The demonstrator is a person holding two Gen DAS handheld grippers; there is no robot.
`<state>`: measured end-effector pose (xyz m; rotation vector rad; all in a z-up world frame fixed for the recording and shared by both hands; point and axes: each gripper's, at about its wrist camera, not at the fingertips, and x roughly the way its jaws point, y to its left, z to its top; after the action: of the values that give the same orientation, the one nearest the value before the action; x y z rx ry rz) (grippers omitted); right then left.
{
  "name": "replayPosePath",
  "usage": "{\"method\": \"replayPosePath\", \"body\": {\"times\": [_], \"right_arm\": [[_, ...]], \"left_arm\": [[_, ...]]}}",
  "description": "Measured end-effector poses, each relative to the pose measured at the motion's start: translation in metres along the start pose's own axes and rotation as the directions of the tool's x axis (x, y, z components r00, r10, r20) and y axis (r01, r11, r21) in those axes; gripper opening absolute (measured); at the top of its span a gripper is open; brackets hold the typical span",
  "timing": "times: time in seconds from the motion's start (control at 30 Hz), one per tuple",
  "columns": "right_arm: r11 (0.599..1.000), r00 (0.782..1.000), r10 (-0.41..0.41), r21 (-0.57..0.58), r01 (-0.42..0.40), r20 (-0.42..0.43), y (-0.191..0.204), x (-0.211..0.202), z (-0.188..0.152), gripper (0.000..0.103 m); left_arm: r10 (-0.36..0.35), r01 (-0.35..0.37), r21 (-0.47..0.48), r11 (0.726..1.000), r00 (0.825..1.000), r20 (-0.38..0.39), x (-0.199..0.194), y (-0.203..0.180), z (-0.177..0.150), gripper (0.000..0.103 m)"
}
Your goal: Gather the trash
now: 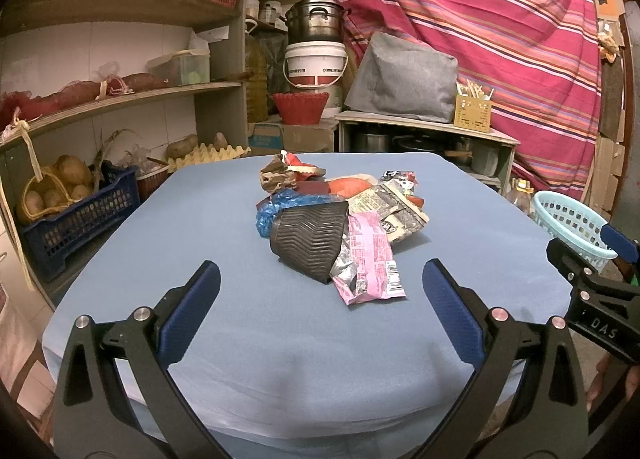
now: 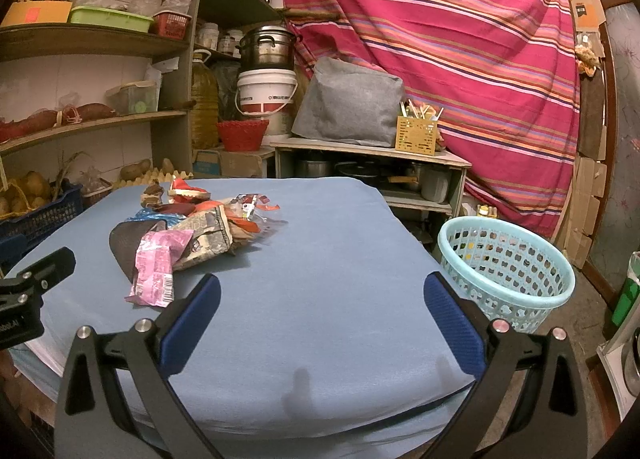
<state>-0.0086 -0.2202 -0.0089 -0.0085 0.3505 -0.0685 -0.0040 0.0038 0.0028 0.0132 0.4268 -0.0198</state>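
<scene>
A pile of trash (image 1: pixel 340 215) lies in the middle of the blue-covered table (image 1: pixel 240 339): a crushed black ribbed cup (image 1: pixel 308 239), a pink wrapper (image 1: pixel 370 259), a blue plastic bag (image 1: pixel 276 211), printed foil packets and brown paper. The pile also shows in the right wrist view (image 2: pixel 192 235), at left. My left gripper (image 1: pixel 320 279) is open and empty just short of the cup. My right gripper (image 2: pixel 320 291) is open and empty over the table's right part; it shows at the right edge of the left wrist view (image 1: pixel 592 279). A light blue basket (image 2: pixel 508 271) stands on the floor beside the table.
Shelves with potatoes in a blue crate (image 1: pixel 76 215) stand left of the table. Behind it are an egg tray (image 1: pixel 208 155), a white bucket (image 1: pixel 316 65) under a steel pot, a red basket (image 1: pixel 300 107), a low cupboard (image 1: pixel 424 135) and a striped curtain (image 1: pixel 500 39).
</scene>
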Motion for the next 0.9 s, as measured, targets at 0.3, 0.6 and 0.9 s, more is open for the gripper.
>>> {"method": "replayPosePath", "body": {"times": [0.3, 0.6, 0.9], "right_arm": [[1.0, 1.0, -0.015, 0.003, 0.015, 0.003, -0.02, 0.008, -0.001, 0.099], [0.998, 0.998, -0.053, -0.011, 0.054, 0.032, -0.028, 0.01, -0.001, 0.099], [0.997, 0.997, -0.07, -0.019, 0.07, 0.015, -0.026, 0.016, 0.005, 0.099]], "left_arm": [[0.001, -0.001, -0.005, 1.0, 1.0, -0.02, 0.013, 0.003, -0.006, 0.098], [-0.004, 0.004, -0.005, 1.0, 0.995, -0.097, 0.034, 0.002, -0.009, 0.098], [0.004, -0.003, 0.007, 1.0, 0.992, -0.123, 0.051, 0.003, -0.006, 0.098]]}}
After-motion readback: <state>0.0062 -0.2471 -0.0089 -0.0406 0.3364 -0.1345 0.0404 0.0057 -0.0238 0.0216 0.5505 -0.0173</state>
